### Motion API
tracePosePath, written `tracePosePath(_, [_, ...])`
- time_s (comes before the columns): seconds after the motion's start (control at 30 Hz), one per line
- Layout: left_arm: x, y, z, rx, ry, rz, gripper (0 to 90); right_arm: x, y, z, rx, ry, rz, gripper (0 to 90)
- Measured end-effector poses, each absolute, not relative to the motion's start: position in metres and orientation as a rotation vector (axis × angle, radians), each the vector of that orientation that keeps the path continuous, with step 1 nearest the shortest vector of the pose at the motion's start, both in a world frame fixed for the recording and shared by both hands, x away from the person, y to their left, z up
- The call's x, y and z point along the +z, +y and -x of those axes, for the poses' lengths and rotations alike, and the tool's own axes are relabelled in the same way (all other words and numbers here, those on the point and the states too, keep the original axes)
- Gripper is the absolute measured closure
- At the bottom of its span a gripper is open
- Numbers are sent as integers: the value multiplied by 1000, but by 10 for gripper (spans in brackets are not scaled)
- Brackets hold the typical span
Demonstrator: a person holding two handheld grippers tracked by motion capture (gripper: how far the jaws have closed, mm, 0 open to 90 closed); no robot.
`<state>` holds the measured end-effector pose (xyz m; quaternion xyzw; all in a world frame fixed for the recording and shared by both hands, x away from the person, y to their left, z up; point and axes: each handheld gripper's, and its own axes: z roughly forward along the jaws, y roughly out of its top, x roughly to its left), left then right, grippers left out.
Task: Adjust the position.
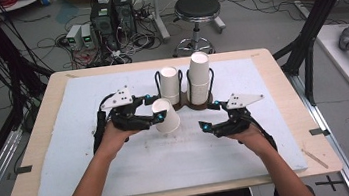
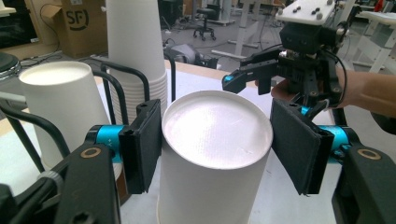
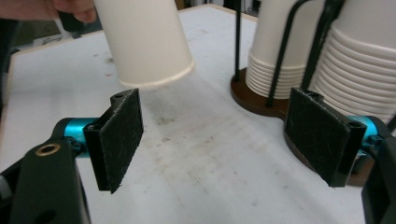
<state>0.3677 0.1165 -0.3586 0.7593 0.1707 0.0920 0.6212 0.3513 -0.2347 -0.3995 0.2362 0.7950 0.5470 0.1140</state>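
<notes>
A white paper cup hangs upside down and tilted just above the mat, with my left gripper shut on it. In the left gripper view both pads press the cup below its base. The right gripper view shows the cup's rim clear of the mat. My right gripper is open to the cup's right, nothing between its pads. Behind them a brown wire holder carries a short cup stack and a taller one.
A white foam mat covers the wooden table. The holder's black wire loops stand close to my right gripper's right pad. Beyond the table are a stool, computer boxes and cables on the floor.
</notes>
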Motion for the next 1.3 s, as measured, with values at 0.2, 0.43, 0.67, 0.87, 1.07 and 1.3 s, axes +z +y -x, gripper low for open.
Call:
tracePosePath(0.2, [-363, 113, -364, 193, 351, -1739, 360, -398, -231, -350, 1690, 2313, -630, 201])
tracePosePath(0.43, [-362, 113, -365, 156, 318, -1722, 361, -398, -219, -355, 1778, 2302, -598, 201])
tracePosePath(0.67, [-362, 108, -363, 122, 308, -1713, 361, -398, -194, -358, 1795, 2367, -487, 201])
tracePosePath(0.87, [-361, 103, -360, 99, 298, -1723, 361, -400, -189, -358, 1803, 2382, -437, 201])
tracePosePath(1.07, [-360, 99, -359, 80, 288, -1704, 361, -402, -182, -357, 1811, 2423, -393, 201])
tracePosePath(1.3, [-359, 99, -360, 51, 283, -1663, 361, -404, -177, -357, 1806, 2439, -390, 201])
